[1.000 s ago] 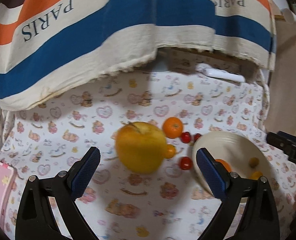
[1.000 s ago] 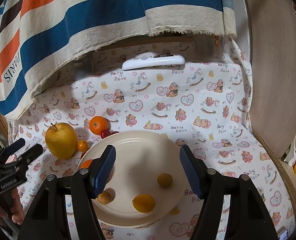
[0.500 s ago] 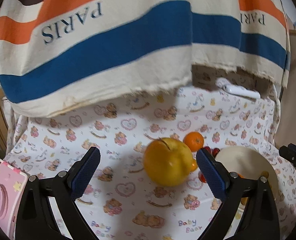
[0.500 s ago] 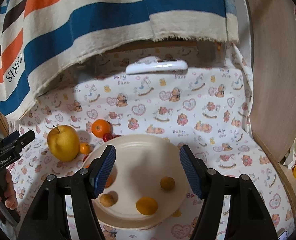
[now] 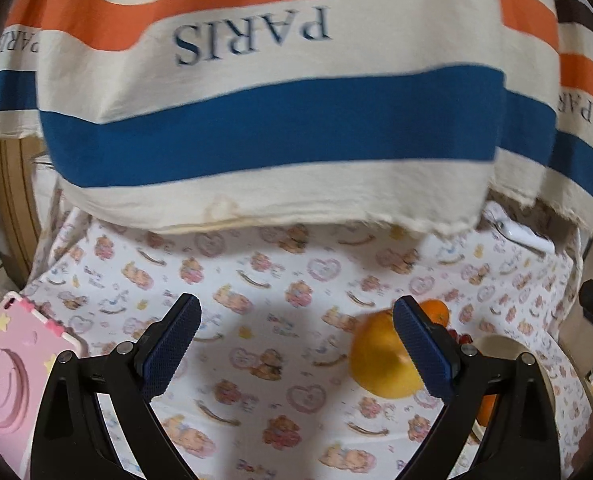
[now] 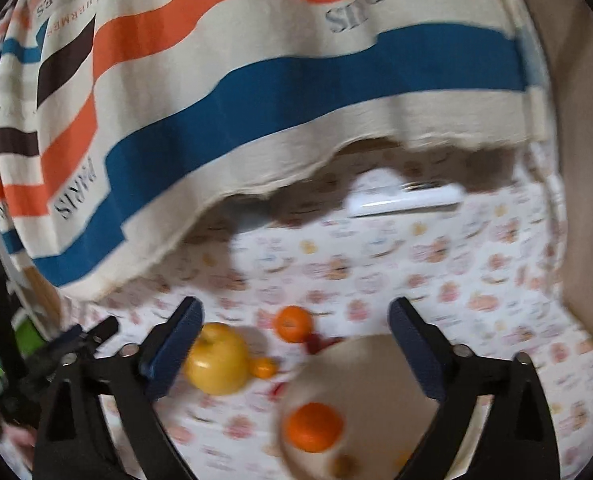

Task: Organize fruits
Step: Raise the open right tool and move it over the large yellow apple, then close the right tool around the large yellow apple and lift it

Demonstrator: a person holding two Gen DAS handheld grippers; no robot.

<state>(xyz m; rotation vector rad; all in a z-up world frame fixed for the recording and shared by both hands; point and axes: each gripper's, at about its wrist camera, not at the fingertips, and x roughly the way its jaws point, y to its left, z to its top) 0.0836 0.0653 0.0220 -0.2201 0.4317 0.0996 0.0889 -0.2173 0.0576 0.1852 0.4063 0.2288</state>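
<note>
Fingers, right gripper (image 6: 294, 344): your blue ribbed pads are spreading wide at this moment, wider than a second ago, with nothing between them; they hang over the near rim of the plate (image 6: 376, 384). Fingers, left gripper (image 5: 296, 344): wide apart and empty, as before.

Change noted: both of your views have swung up and away. In the left wrist view the yellow apple (image 5: 380, 364) sat centred between the pads a second ago; it now lies off to the right, partly behind the right pad. The plate has slid to the lower part of the right wrist view. Judgement: a fruit has probably just been released onto the plate, and you are pulling back before the next pick, with the apple a likely candidate.

Items on the desk:
- Apple: large, round, smooth waxy skin, short stem; on the cloth left of the plate.
- Mandarin (image 6: 294, 323): small, matt orange peel, behind the apple, off the plate.
- Small orange fruit (image 6: 265, 368): touching the apple's right side.
- Red cherry tomatoes (image 6: 316, 344): glossy, at the plate's far rim.
- Mandarin on the plate (image 6: 314, 426); other small fruits there are blurred.
- Plate: cream, shallow, round.
- Printed cloth (image 5: 256, 280): soft cotton, bears and hearts.
- Striped towel (image 5: 276, 120): coarse weave, frayed hem, hanging behind.
</note>
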